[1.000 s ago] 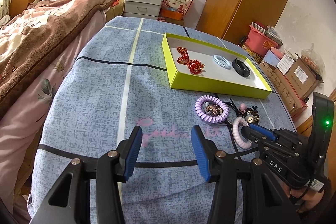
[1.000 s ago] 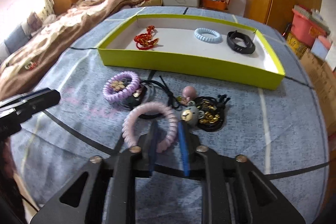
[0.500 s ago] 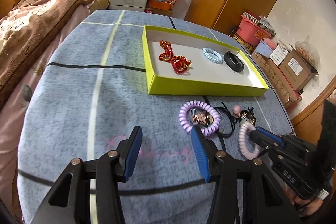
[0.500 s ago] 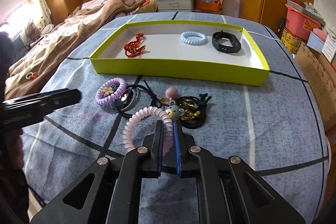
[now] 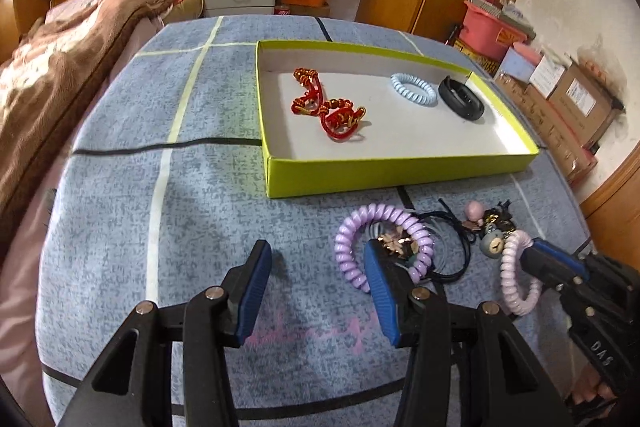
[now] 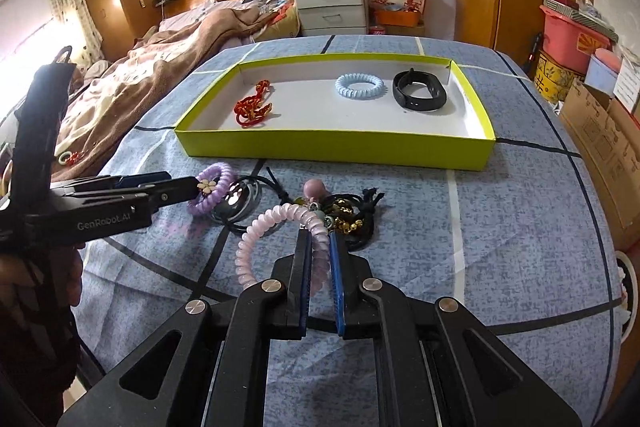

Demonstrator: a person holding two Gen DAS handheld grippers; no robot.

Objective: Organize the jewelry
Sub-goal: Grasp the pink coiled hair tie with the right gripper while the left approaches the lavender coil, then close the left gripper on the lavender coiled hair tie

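Covering the whole work area, a blue-grey bedspread [image 5: 120, 227] with pale and black lines. Lying toward its far edge, one yellow-green tray [image 6: 332, 143] with a white floor. Holding three pieces inside: one red knotted cord bracelet [image 5: 328, 107] toward the left wall, one pale blue coil hair tie [image 6: 359, 87] and one black band [image 6: 420, 91] just beside each other toward the right wall.

Clamping the near arc of one pink coil hair tie [image 6: 256, 247], the right gripper [image 6: 318, 239], blue pads pressed against the coil from both sides, having just closed down onto it; the far arc of the tie reaching up to the loose pile. Reaching in from the left in the right wrist view, the left gripper [image 5: 316, 269], jaws spread wide and gripping nothing; right finger [image 5: 380, 287] overlapping the near rim of one purple coil hair tie [image 5: 360, 227], contact not clear.

Heaped near the tray's front wall, one loose pile: a thin black cord loop [image 5: 460, 255] under the purple tie, a small flower charm [image 6: 207, 185] at the purple tie, one pink bead [image 6: 315, 187], a black-and-gold tangle [image 6: 352, 215]. Separate pieces in that tangle too small to count.
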